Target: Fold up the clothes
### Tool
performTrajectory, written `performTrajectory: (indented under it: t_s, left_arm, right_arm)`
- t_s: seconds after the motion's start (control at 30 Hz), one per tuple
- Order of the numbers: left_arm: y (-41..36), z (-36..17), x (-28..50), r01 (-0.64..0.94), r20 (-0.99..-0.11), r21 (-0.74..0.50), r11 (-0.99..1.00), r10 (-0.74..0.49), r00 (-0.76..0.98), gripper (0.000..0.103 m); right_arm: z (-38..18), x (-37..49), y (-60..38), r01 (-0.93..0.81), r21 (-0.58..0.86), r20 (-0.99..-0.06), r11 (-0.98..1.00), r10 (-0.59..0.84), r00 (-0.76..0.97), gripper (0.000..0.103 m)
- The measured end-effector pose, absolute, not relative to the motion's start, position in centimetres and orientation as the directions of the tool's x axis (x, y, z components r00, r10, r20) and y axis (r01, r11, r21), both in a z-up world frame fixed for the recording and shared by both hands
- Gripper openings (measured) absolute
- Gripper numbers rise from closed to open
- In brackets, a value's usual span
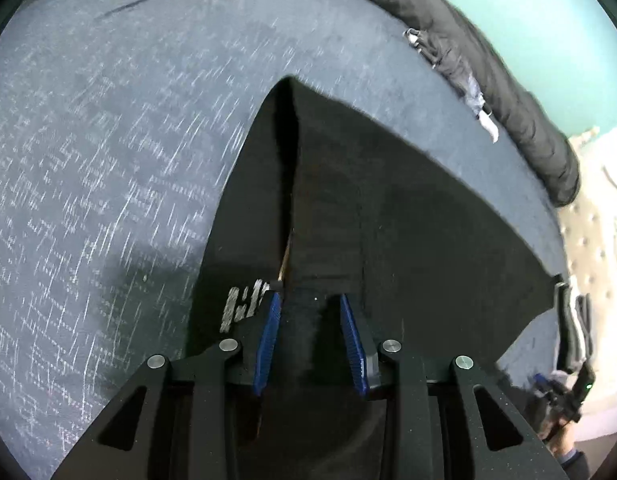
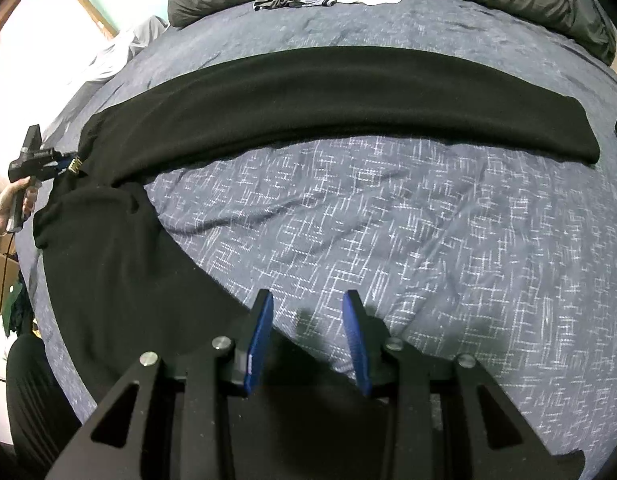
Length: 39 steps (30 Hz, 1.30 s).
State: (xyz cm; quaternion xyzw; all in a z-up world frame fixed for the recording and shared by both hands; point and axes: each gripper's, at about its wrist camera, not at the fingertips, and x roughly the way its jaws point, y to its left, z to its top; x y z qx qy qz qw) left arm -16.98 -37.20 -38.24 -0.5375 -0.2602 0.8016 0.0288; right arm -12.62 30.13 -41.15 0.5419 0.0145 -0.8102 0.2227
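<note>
We clamp the left gripper [image 1: 310,300] on the waistband of soft, limp black trousers [image 2: 328,96] spread across the bed [image 2: 388,220], while the right gripper [image 2: 308,300] grips a leg hem between its jaws.

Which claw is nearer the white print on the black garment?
Left. The left claw sits at the garment's edge right beside the white print; the right claw is at the garment's other end, over the bedspread.

Black garment [image 2: 308,92]; blue, white-hatched bedspread [image 2: 388,220].
</note>
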Motion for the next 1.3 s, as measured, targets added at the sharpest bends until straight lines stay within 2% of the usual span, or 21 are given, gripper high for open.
performTrajectory:
  t_s: [0.37, 0.6, 0.67, 0.77, 1.0, 1.13, 1.17, 1.3]
  left_arm:
    - [-39.1, -38.0, -14.2, 0.261, -0.852, -0.462, -0.848, 0.342, -0.396, 0.04]
    - [-40.4, -38.3, -13.2, 0.259, -0.809, -0.535, -0.805, 0.399, -0.431, 0.038]
    - [-40.3, -38.1, -13.1, 0.247, -0.801, -0.546, -0.801, 0.412, -0.433, 0.02]
    - [-39.9, -37.5, -13.0, 0.228, -0.8, -0.538, -0.811, 0.407, -0.44, 0.011]
    - [-39.3, -37.2, -14.3, 0.222, -0.771, -0.577, -0.786, 0.434, -0.466, 0.01]
    - [-39.4, -37.5, -14.5, 0.24, -0.789, -0.545, -0.803, 0.396, -0.469, 0.01]
    - [-39.4, -37.4, -14.4, 0.242, -0.795, -0.531, -0.812, 0.379, -0.473, 0.005]
    - [-39.6, -35.7, -13.9, 0.247, -0.809, -0.46, -0.853, 0.287, -0.513, 0.002]
  right_arm:
    - [-41.7, -12.5, 29.6, 0.38, 0.233, -0.884, -0.895, -0.357, -0.301, 0.036]
    - [-41.4, -12.4, 29.0, 0.393, 0.233, -0.884, -0.889, -0.363, -0.296, 0.036]
    - [-41.3, -12.4, 29.0, 0.392, 0.234, -0.882, -0.89, -0.364, -0.3, 0.036]
    - [-41.2, -12.5, 29.1, 0.391, 0.23, -0.883, -0.891, -0.36, -0.302, 0.036]
    - [-41.3, -12.4, 29.3, 0.387, 0.23, -0.885, -0.893, -0.357, -0.299, 0.036]
    - [-41.4, -12.2, 29.2, 0.392, 0.228, -0.886, -0.891, -0.357, -0.297, 0.036]
    - [-41.4, -12.3, 29.2, 0.391, 0.228, -0.886, -0.892, -0.357, -0.297, 0.036]
    - [-41.4, -12.3, 29.3, 0.386, 0.229, -0.885, -0.894, -0.356, -0.3, 0.036]
